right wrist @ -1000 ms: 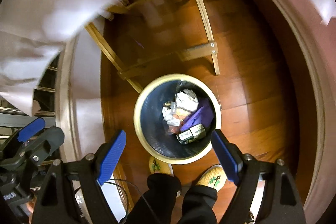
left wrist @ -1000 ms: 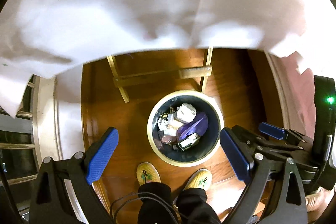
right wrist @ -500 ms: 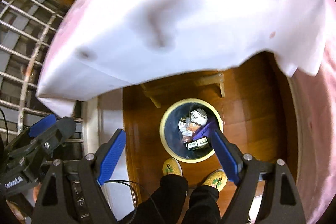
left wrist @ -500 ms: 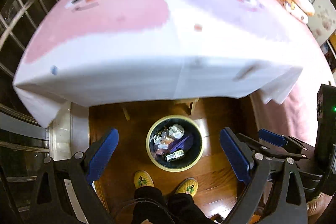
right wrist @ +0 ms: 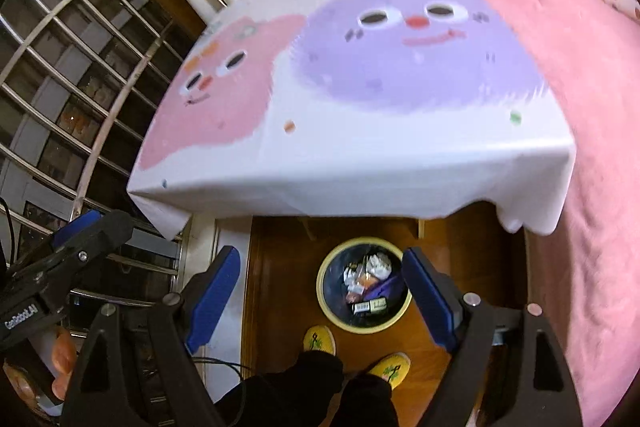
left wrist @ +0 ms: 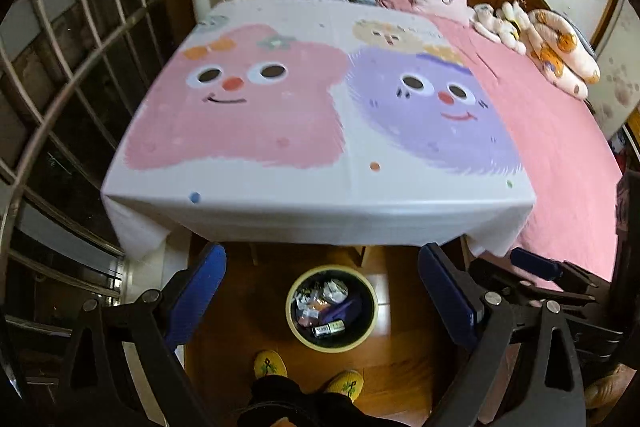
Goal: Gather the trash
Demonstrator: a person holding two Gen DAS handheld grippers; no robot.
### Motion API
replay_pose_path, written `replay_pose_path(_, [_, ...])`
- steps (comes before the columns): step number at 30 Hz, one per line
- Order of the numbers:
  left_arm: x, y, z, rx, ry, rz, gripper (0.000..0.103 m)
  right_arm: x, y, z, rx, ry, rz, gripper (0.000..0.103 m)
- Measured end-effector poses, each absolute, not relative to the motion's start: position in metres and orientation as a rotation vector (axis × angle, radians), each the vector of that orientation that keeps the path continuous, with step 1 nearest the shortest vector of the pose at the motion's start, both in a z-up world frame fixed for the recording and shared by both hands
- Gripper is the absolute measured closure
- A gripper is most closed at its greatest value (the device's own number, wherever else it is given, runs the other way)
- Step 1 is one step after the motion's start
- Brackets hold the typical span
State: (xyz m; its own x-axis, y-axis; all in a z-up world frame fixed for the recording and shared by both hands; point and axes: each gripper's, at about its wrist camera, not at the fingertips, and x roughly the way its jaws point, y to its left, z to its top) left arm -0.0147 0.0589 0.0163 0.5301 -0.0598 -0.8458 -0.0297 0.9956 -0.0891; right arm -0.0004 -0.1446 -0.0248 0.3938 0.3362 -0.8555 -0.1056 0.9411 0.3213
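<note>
A round dark bin with a yellow rim (left wrist: 295, 293) (right wrist: 323, 297) stands on the wooden floor far below both grippers, just in front of the table. Inside it lies trash (left wrist: 326, 303) (right wrist: 368, 285): crumpled white paper, wrappers, a purple piece and a small box. My left gripper (left wrist: 322, 293) is open, its blue pads wide apart with nothing between them. My right gripper (right wrist: 322, 293) is open and empty too. Both hang high above the bin, at about table height.
A table under a cartoon-face cloth (left wrist: 320, 115) (right wrist: 360, 87) fills the middle. A pink bed (left wrist: 560, 147) with a pillow and plush toys lies to the right, a barred window (left wrist: 60, 87) to the left. The person's yellow slippers (left wrist: 272, 363) stand by the bin.
Both grippers have risen from under the table's edge to above it. The bin now looks much smaller and the whole tabletop has come into view. The jaws stayed open.
</note>
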Motion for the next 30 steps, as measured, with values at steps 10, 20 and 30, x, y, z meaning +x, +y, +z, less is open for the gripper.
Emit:
replay_pose_path(10, [-0.025,0.06,0.037,-0.089,0.98,0.036,0.007,-0.001,-0.134,0.024,0.178,1.019,0.279,0.019])
replay_pose_path(20, [-0.023,0.061,0.044,-0.064,0.956,0.054,0.007,-0.006,-0.128,0.032,0.169,1.006,0.263,0.019])
replay_pose_path(30, [-0.02,0.062,0.042,-0.042,0.962,0.045,0.007,-0.007,-0.125,0.03,0.175,1.004,0.238,0.019])
